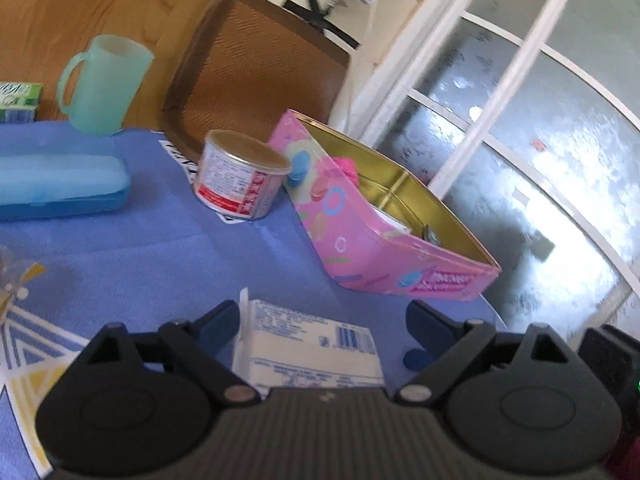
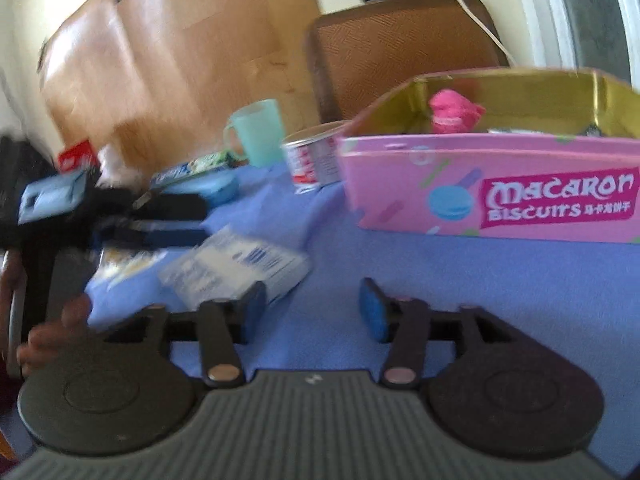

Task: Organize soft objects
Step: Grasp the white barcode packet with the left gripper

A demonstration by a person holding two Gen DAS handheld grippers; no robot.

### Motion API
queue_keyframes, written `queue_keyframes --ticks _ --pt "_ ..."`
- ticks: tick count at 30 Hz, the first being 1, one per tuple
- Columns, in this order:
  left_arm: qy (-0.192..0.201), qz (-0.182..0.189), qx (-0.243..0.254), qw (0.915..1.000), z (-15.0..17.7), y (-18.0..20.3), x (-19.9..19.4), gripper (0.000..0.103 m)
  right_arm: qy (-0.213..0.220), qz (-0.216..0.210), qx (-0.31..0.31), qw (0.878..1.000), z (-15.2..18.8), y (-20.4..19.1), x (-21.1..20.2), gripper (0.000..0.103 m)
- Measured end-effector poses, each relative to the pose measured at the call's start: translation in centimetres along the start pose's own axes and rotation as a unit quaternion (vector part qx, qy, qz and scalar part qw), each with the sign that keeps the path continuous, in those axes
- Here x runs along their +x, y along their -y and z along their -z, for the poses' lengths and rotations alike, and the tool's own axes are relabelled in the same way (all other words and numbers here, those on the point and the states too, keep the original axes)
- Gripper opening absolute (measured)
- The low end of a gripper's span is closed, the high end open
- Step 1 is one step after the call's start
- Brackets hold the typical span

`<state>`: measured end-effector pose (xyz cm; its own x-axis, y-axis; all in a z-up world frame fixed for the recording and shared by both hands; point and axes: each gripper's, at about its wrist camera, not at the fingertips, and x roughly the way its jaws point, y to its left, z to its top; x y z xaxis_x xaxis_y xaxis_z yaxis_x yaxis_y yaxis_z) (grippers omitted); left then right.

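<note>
A white soft packet with printed text (image 1: 316, 348) lies on the blue cloth between the fingers of my left gripper (image 1: 322, 326), whose jaws stand wide apart around it. The same packet (image 2: 236, 268) shows in the right wrist view, left of my right gripper (image 2: 312, 310), which is open and empty above the cloth. A pink Macaron Biscuits tin (image 1: 360, 240) stands open beyond; its gold inside holds a pink fluffy item (image 2: 454, 110) and some other small things.
A red-and-white can (image 1: 240, 176), a blue case (image 1: 60, 184), a mint mug (image 1: 106, 84) and a green box (image 1: 18, 100) stand on the blue cloth (image 1: 160, 248). A brown chair (image 1: 256, 68) stands behind the table. Window panes are to the right.
</note>
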<state>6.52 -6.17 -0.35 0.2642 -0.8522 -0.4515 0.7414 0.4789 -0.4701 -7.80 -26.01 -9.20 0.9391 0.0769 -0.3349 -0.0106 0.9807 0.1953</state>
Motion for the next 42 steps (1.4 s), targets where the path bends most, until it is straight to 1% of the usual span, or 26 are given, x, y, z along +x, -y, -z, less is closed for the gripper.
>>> queue_keyframes --ticks 2,3,6,8,10,13,14,15,16,17,18,22,25,28,29,30,31,32,33,34,35,36,37,39,41,42 --pt "-0.001 -0.003 0.015 0.9999 0.2 0.5 -0.2 0.093 0.0 0.007 -0.033 0.999 0.9 -1.4 -0.4 0.069" --pt "-0.007 -0.005 0.023 0.9997 0.3 0.7 0.0 0.093 -0.001 0.009 -0.044 0.999 1.3 -2.0 -0.5 0.072" --pt "-0.009 -0.018 0.03 0.9994 0.4 0.8 0.0 0.093 -0.006 0.019 -0.048 0.999 1.4 -2.9 -0.4 0.074" --pt "-0.005 -0.022 0.022 0.9995 0.2 0.4 -0.4 0.093 -0.014 0.026 -0.041 0.999 0.9 -3.1 -0.2 0.074" --pt "-0.006 -0.019 0.003 0.9998 -0.1 -0.5 -0.5 0.093 -0.013 0.032 -0.038 0.999 1.0 -3.2 -0.3 0.074" --pt "-0.001 -0.019 -0.026 0.9995 -0.4 -1.5 -0.8 0.093 -0.007 0.036 -0.052 0.998 1.6 -3.4 -0.7 0.075" --pt "0.003 -0.019 -0.028 0.9994 -0.5 -1.7 -1.0 0.093 -0.007 0.037 -0.06 0.997 1.8 -3.5 -0.9 0.074" --pt "0.007 -0.018 -0.026 0.9995 -0.6 -1.7 -1.1 0.09 -0.009 0.038 -0.066 0.997 1.9 -3.8 -1.2 0.075" --pt "0.008 -0.016 -0.02 0.9996 -0.6 -1.5 -1.1 0.088 -0.011 0.036 -0.071 0.997 2.1 -4.1 -1.4 0.075" --pt "0.005 -0.013 -0.011 0.9998 -0.5 -1.2 -1.1 0.083 -0.014 0.032 -0.074 0.997 2.1 -4.3 -1.5 0.077" --pt "0.0 -0.011 0.002 0.9999 -0.4 -0.8 -0.9 0.081 -0.017 0.03 -0.079 0.996 2.1 -4.5 -1.5 0.077" --pt "-0.005 -0.026 0.053 0.9982 0.2 0.9 -0.6 0.082 -0.02 0.044 -0.116 0.992 2.1 -6.1 -1.0 0.077" --pt "-0.005 -0.032 0.07 0.997 0.3 1.3 -0.7 0.082 -0.027 0.045 -0.11 0.993 1.4 -6.8 0.1 0.077" --pt "-0.011 -0.047 0.086 0.9951 0.5 1.6 -0.6 0.083 -0.037 0.034 -0.114 0.992 0.9 -7.3 1.2 0.077" --pt "-0.018 -0.046 0.088 0.9949 0.6 1.6 -0.4 0.08 -0.038 0.033 -0.117 0.992 0.8 -7.4 1.5 0.076" --pt "-0.026 -0.038 0.093 0.9946 0.7 1.7 -0.2 0.079 -0.037 0.032 -0.116 0.992 0.7 -7.5 1.7 0.072" --pt "-0.024 -0.04 0.1 0.9939 0.8 2.0 -0.2 0.079 -0.035 0.032 -0.114 0.992 0.6 -7.5 1.8 0.069" --pt "-0.027 -0.035 0.106 0.9934 0.9 2.2 -0.1 0.075 -0.032 0.034 -0.113 0.993 0.6 -7.5 1.8 0.063" --pt "-0.03 -0.025 0.11 0.9931 1.0 2.5 0.0 0.068 -0.028 0.037 -0.112 0.993 0.6 -7.4 1.8 0.053" --pt "-0.033 -0.008 0.11 0.9934 1.1 2.8 -0.1 0.063 -0.024 0.038 -0.109 0.993 0.6 -7.2 1.7 0.05" --pt "-0.037 0.019 0.106 0.9935 1.0 3.1 -0.1 0.055 -0.021 0.032 -0.103 0.994 0.6 -7.0 1.5 0.04" --pt "-0.039 0.044 0.105 0.9927 0.9 3.8 -0.1 0.054 -0.018 0.027 -0.096 0.995 0.5 -6.9 1.3 0.03" --pt "-0.033 0.045 0.116 0.9917 0.9 4.7 -0.3 0.054 -0.016 0.029 -0.094 0.995 0.5 -7.1 1.2 0.028" --pt "-0.016 0.022 0.145 0.989 0.9 6.5 -0.5 0.054 0.002 0.025 -0.1 0.995 0.6 -7.2 0.4 0.027" --pt "-0.016 0.037 0.143 0.989 0.8 7.4 -0.5 0.054 0.021 0.029 -0.11 0.993 0.6 -7.4 -0.3 0.025" --pt "-0.012 0.038 0.142 0.9891 0.8 7.8 -0.4 0.055 0.032 0.034 -0.12 0.992 0.6 -7.6 -0.7 0.024"
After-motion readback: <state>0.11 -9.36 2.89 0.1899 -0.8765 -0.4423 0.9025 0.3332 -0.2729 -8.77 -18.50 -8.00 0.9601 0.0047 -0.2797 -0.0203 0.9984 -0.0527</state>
